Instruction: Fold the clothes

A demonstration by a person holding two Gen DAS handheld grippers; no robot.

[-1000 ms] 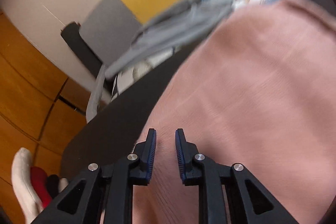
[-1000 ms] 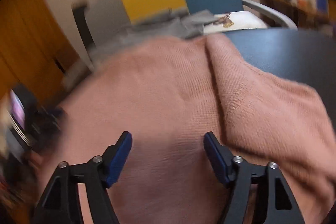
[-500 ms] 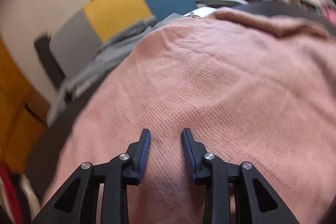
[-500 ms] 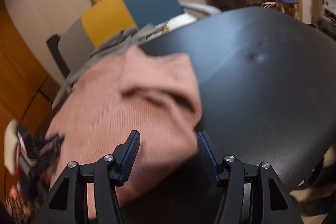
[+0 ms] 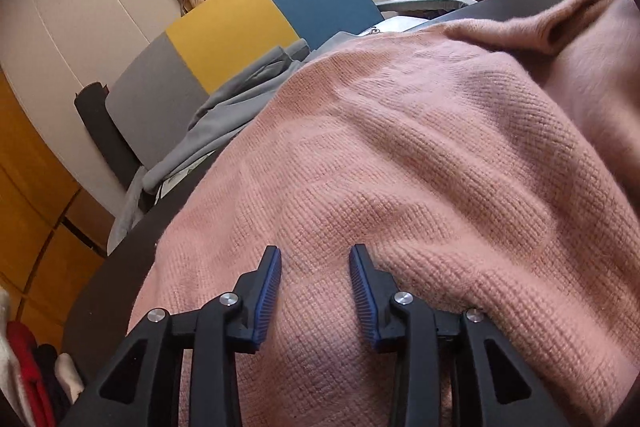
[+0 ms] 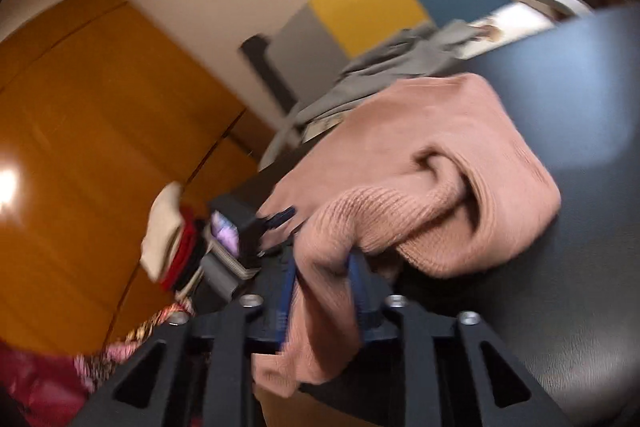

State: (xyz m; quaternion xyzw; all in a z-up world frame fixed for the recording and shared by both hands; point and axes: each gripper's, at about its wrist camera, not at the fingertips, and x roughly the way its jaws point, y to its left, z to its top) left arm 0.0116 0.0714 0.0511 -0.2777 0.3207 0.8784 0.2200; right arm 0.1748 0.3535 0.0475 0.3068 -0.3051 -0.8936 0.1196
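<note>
Right gripper (image 6: 320, 259) now closing on a bunched pink sweater (image 6: 432, 163) edge at the dark desk (image 6: 580, 235) rim, left gripper (image 5: 314, 255) opening, empty, over the knit: next fold likely starting.

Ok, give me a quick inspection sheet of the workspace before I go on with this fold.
Surface: dark table, mostly bare on the right.
Job's things: pink knit sweater bunched on the table.
Clutter: grey garment on the chair behind.
Grippers: left gripper over the sweater, jaws opening, nothing pinched; right gripper closing on a sweater fold that sits between its jaws.
Cables: nothing seen.
Surroundings: grey, yellow and blue chair, curtain, orange wooden panels, cluttered desk.
</note>
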